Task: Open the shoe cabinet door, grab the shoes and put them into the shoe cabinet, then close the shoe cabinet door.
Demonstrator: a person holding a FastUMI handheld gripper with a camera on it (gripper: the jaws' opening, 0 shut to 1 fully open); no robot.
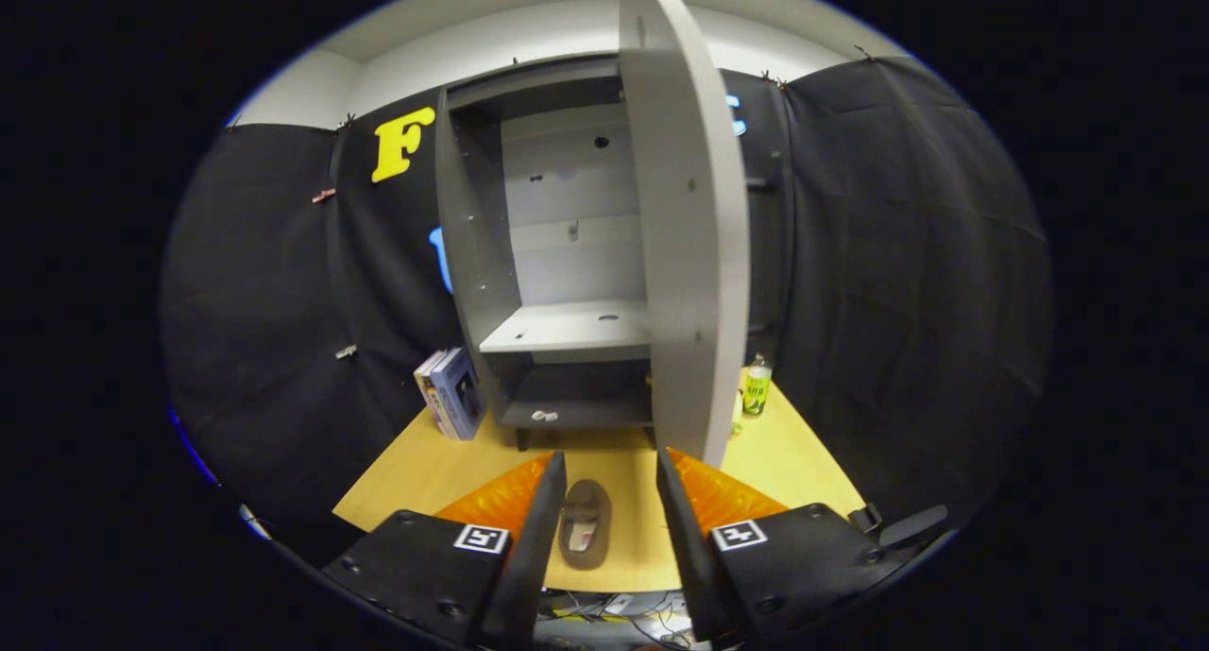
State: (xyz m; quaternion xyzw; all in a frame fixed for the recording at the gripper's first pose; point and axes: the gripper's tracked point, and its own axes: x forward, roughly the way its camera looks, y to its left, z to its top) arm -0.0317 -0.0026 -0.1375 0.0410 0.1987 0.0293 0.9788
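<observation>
Already the shoe cabinet (557,254) is standing with its door (685,226) swung wide, edge-on to the camera, so the first step is looking done. The fingers (611,500) are gaping apart and gripping nothing; they are hanging above the wooden worktop (425,471), pointing toward the cabinet. Between them, lying flat on the worktop and touching neither, is a single brownish shoe (586,523) (its toe seems to be facing the cabinet, though the view is too small to be sure). The middle shelf (567,328) inside is sitting bare, and something small and pale is lying on the lower board, too small to name. Beside the cabinet on one side some books (451,393) are leaning, and on the other side, past the door, a green bottle (757,386) is standing.

By my reckoning the task is roughly a third along: the door is open, but the shoe is still waiting to be grasped, carried in and set on a shelf, and the door is yet to be closed.
</observation>
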